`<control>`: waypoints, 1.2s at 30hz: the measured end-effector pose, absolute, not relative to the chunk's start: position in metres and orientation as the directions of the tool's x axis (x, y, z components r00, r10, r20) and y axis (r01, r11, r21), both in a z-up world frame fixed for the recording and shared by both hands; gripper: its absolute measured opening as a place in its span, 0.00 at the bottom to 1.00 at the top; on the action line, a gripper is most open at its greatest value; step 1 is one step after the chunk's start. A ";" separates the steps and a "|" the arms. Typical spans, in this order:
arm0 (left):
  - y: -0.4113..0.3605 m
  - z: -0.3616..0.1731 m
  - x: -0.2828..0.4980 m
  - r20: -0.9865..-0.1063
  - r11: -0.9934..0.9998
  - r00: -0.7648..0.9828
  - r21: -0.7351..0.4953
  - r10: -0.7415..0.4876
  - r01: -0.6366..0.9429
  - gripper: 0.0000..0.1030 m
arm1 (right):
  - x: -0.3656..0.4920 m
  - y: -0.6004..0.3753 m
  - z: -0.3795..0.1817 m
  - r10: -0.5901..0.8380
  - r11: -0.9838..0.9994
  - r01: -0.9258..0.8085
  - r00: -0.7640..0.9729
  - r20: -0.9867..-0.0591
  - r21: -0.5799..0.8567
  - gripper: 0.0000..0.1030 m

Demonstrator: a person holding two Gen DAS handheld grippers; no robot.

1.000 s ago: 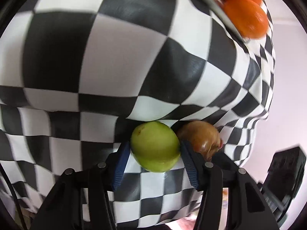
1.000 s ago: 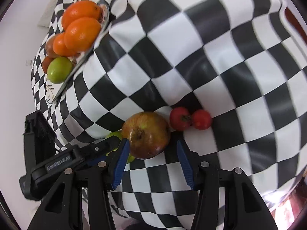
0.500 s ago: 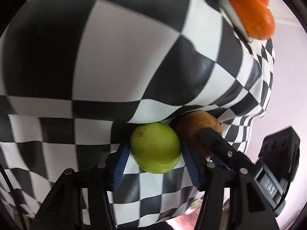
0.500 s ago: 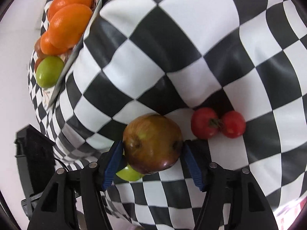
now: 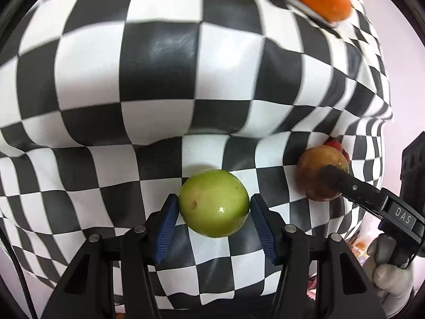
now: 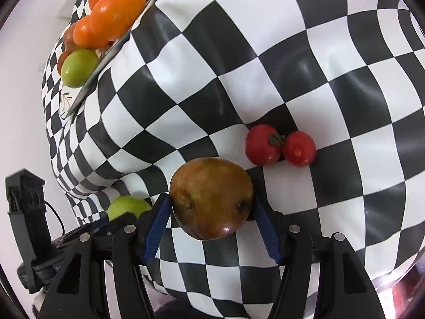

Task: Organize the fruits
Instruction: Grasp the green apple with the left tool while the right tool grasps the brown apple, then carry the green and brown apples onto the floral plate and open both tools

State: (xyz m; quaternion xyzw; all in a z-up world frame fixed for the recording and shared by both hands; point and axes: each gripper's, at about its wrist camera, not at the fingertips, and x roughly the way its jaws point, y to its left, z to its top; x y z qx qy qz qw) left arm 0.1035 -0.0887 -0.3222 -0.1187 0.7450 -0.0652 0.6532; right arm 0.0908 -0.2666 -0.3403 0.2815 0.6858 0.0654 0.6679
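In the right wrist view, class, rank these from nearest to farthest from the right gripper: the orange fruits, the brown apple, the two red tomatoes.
1. Brown apple: between the right gripper pads.
2. Two red tomatoes: just beyond, up and right, on the checkered cloth.
3. Orange fruits: far upper left, in the tray.

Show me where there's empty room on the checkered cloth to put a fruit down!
The widest bare patch of checkered cloth lies between the fruit tray and the two tomatoes. Right of the tomatoes is bare too. It is crowded near the front, around the green apple and the brown apple.
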 end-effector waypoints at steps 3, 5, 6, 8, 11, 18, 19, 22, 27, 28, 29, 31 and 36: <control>-0.080 -0.328 0.108 -0.961 0.962 -0.089 -0.251 -0.261 -0.106 0.52 | 0.099 -0.264 -0.346 0.473 0.829 0.307 0.064 -0.879 0.468 0.65; -0.083 -0.331 0.114 -0.961 0.960 -0.079 -0.253 -0.264 -0.122 0.52 | 0.105 -0.263 -0.349 0.476 0.824 0.313 0.067 -0.877 0.472 0.66; -0.076 -0.334 0.111 -0.961 0.957 -0.074 -0.256 -0.268 -0.134 0.52 | 0.107 -0.264 -0.351 0.479 0.821 0.317 0.068 -0.875 0.475 0.66; -0.077 -0.336 0.110 -0.959 0.953 -0.073 -0.260 -0.274 -0.157 0.52 | 0.110 -0.264 -0.354 0.487 0.815 0.325 0.063 -0.871 0.480 0.67; -0.061 -0.331 0.114 -0.958 0.947 -0.056 -0.265 -0.280 -0.183 0.51 | 0.111 -0.263 -0.355 0.492 0.811 0.334 0.057 -0.869 0.481 0.66; -0.022 -0.275 0.149 -0.964 0.949 0.024 -0.265 -0.265 -0.168 0.51 | 0.109 -0.258 -0.321 0.485 0.823 0.268 0.127 -0.865 0.501 0.65; -0.019 -0.267 0.152 -0.962 0.946 0.038 -0.273 -0.271 -0.171 0.51 | 0.112 -0.255 -0.315 0.490 0.823 0.254 0.135 -0.861 0.508 0.65; -0.002 -0.235 0.152 -0.954 0.939 0.099 -0.297 -0.283 -0.174 0.51 | 0.122 -0.247 -0.297 0.514 0.812 0.226 0.159 -0.843 0.538 0.65; 0.020 -0.178 0.199 -0.943 0.939 0.201 -0.300 -0.266 -0.165 0.51 | 0.160 -0.226 -0.256 0.565 0.787 0.156 0.206 -0.799 0.597 0.65; 0.025 -0.170 0.212 -0.943 0.943 0.217 -0.289 -0.252 -0.162 0.51 | 0.171 -0.220 -0.248 0.575 0.781 0.144 0.215 -0.789 0.608 0.65; 0.025 -0.172 0.213 -0.944 0.946 0.224 -0.282 -0.244 -0.160 0.51 | 0.184 -0.213 -0.239 0.586 0.774 0.129 0.224 -0.778 0.620 0.65; 0.027 -0.171 0.238 -0.946 0.952 0.238 -0.261 -0.219 -0.162 0.51 | 0.211 -0.196 -0.225 0.597 0.771 0.095 0.234 -0.767 0.629 0.65; 0.041 -0.185 0.279 -0.955 0.950 0.207 -0.251 -0.212 -0.187 0.51 | 0.268 -0.167 -0.207 0.577 0.802 0.024 0.225 -0.785 0.597 0.65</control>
